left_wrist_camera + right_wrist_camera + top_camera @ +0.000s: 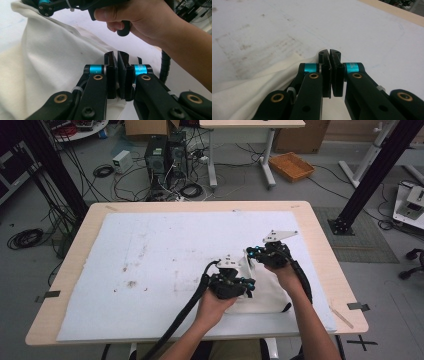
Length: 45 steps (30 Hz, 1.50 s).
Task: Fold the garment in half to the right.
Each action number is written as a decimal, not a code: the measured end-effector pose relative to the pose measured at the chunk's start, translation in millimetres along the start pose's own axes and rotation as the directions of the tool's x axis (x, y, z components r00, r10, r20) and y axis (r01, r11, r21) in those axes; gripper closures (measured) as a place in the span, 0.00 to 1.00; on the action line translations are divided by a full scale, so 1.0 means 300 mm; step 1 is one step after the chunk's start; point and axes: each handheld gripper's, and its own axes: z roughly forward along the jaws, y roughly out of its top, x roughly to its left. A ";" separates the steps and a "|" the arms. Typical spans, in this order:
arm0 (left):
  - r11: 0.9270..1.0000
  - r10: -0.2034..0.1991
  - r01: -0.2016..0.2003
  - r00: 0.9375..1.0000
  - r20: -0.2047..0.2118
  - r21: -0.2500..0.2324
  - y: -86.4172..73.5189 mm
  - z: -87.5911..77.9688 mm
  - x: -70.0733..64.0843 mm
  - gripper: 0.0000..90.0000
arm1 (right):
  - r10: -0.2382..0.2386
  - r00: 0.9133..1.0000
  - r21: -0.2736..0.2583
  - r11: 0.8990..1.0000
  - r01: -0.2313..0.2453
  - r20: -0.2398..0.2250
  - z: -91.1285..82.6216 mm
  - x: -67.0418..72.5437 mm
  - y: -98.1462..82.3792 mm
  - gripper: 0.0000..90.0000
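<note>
The cream cloth bag (265, 292) looks light, limp, prone to sag — best pinched at its hem. Left tool (117, 56) and right tool (329, 53) each clamp a fold of it.

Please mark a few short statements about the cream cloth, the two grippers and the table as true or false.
1. Both grippers, left gripper and right gripper, have their black jaws closed on the cream fabric cloth. True.
2. The cloth lies at the table's far left corner. False: it lies near the front right, by the hands.
3. A white stained sheet covers most of the light wooden table. True.
4. The cloth is spread out flat. False: it is bunched and lifted between the grippers.
</note>
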 end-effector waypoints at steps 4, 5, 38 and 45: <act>1.000 0.005 -0.005 1.000 0.010 0.029 0.010 0.056 -0.019 0.95 | -0.001 1.000 0.011 1.000 0.000 0.031 -0.029 -0.028 -0.036 0.99; 0.999 0.006 -0.007 1.000 0.019 0.042 0.018 0.096 -0.035 0.95 | 0.015 0.999 0.011 1.000 -0.016 0.042 -0.049 -0.051 -0.068 0.99; 0.967 -0.058 -0.019 0.955 -0.290 -0.254 -0.201 -0.325 0.261 0.28 | 0.021 0.999 0.053 0.998 -0.023 0.039 -0.308 0.167 -0.356 0.64; 0.961 -0.088 -0.001 0.947 -0.308 -0.278 -0.243 -0.393 0.294 0.28 | 0.011 0.996 0.075 0.997 -0.017 0.084 -0.349 0.185 -0.388 0.98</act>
